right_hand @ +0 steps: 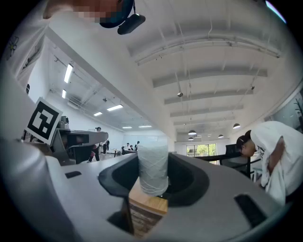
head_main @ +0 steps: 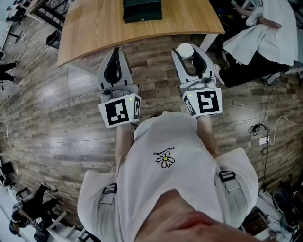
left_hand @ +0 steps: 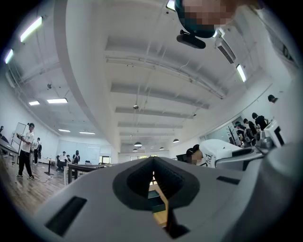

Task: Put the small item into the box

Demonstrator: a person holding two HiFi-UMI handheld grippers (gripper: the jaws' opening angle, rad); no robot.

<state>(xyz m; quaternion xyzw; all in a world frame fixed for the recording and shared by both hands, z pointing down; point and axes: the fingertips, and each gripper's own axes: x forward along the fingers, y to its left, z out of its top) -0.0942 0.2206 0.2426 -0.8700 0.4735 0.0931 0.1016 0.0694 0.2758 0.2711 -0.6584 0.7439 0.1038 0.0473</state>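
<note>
A dark green box (head_main: 142,10) stands on the wooden table (head_main: 94,28), at its far middle. My right gripper (head_main: 185,51) hovers just off the table's near edge, shut on a small white roll-shaped item (head_main: 185,49). In the right gripper view the white item (right_hand: 152,169) stands upright between the jaws, with the table's edge (right_hand: 147,204) right below it. My left gripper (head_main: 116,52) is beside it on the left, also short of the table, with its jaws shut and nothing in them. Through the slit of its jaws the left gripper view shows a strip of the table (left_hand: 161,215) and the dark box (left_hand: 155,194).
Wooden plank floor (head_main: 57,123) lies under both grippers. A person in white (head_main: 265,33) bends over at the upper right, next to the table's right corner. Cables (head_main: 265,132) lie on the floor at the right. Dark equipment (head_main: 28,208) sits at the lower left.
</note>
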